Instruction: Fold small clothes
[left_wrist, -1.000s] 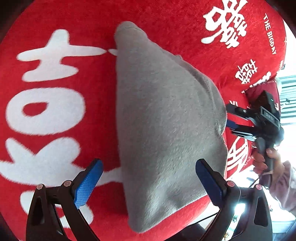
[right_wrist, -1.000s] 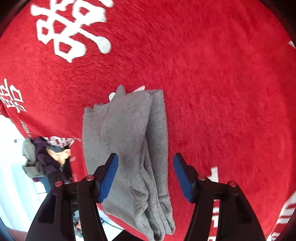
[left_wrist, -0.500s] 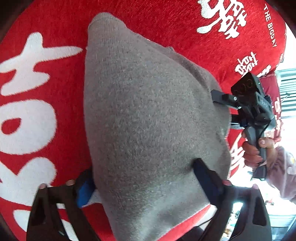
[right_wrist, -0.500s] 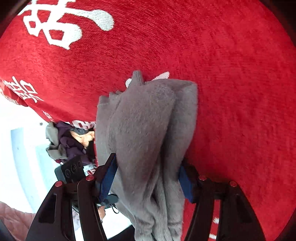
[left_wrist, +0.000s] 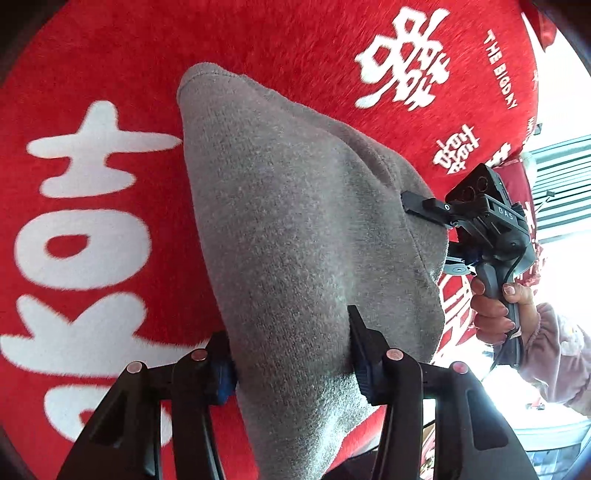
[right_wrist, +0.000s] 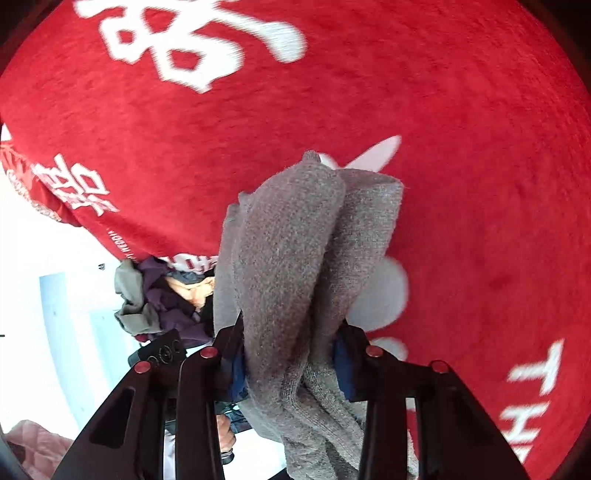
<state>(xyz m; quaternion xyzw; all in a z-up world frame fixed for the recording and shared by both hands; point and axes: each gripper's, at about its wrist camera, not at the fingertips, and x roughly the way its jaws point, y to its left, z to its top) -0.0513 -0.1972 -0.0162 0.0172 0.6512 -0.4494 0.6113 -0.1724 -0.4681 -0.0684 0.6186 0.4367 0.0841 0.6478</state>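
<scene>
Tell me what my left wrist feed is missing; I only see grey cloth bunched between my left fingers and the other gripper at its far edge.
Observer: The right gripper is shut on the grey cloth; its view shows the fabric pinched in several thick folds between the blue pads.
Operator: Report what lies beyond the blanket's edge on that side.
Observer: A pile of other clothes, purple, grey and tan, sits past the edge of the red blanket.
Operator: Say whether my own gripper shows there.
Observer: Only partly: a black piece of the left gripper peeks out low on the left of the right wrist view, behind the cloth.
</scene>
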